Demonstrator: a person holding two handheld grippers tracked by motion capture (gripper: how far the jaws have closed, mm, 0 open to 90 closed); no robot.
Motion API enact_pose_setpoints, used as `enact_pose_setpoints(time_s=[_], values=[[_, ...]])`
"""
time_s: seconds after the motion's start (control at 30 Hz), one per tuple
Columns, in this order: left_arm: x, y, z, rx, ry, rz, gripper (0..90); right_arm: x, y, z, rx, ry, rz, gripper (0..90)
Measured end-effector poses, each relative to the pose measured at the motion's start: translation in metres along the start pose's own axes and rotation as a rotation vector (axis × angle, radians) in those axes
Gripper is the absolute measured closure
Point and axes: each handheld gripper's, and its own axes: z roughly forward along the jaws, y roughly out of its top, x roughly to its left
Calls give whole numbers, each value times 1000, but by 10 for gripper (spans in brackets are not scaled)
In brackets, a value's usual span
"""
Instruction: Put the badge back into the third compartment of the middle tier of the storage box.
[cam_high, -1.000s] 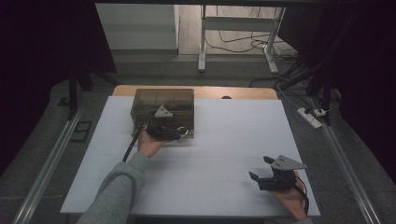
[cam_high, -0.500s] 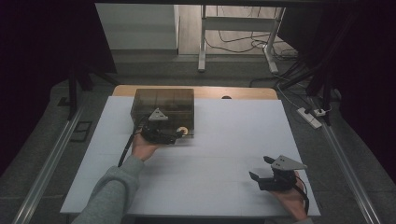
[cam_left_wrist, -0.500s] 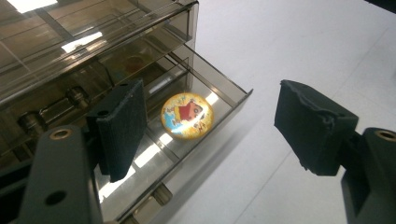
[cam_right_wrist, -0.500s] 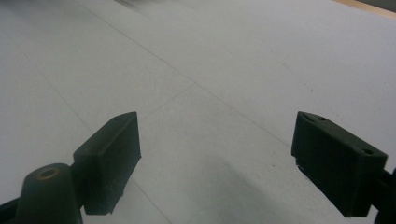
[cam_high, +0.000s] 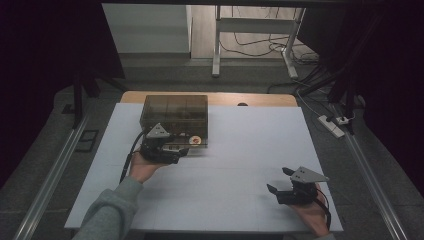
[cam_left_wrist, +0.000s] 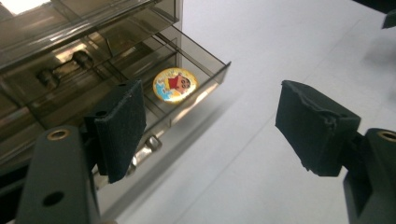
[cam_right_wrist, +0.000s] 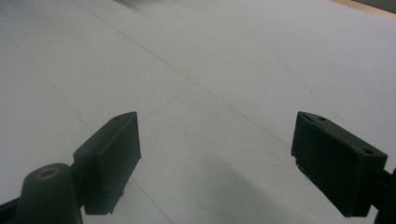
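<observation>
With its drawer (cam_left_wrist: 187, 88) pulled out, the badge (cam_left_wrist: 175, 84) sits just ahead of left claw (cam_left_wrist: 224, 128), wide open, empty. Looks light, flat, slick: pinch its edges. Right claw (cam_high: 281, 181) open, empty, well apart.

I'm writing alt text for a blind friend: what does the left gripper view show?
A smoky clear plastic drawer box has one drawer pulled open, with a round badge bearing a cartoon figure lying inside. The left gripper frames the scene with its two black padded jaws wide apart and holding nothing, above a white table.
</observation>
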Motion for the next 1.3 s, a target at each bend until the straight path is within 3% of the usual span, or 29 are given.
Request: enact_pose_setpoints(time_s=[0.33, 0.6, 1.1, 1.3], values=[[-7, -22, -25, -6, 5, 21, 237, 0, 0, 0, -1, 3, -1, 152], [-15, -46, -42, -21, -9, 12, 234, 0, 0, 0, -2, 6, -1, 152], [-24, -98, -58, 9, 17, 8, 227, 0, 0, 0, 0, 9, -7, 152], [-24, -117, -62, 44, 31, 13, 221, 0, 0, -1, -3, 14, -6, 152]])
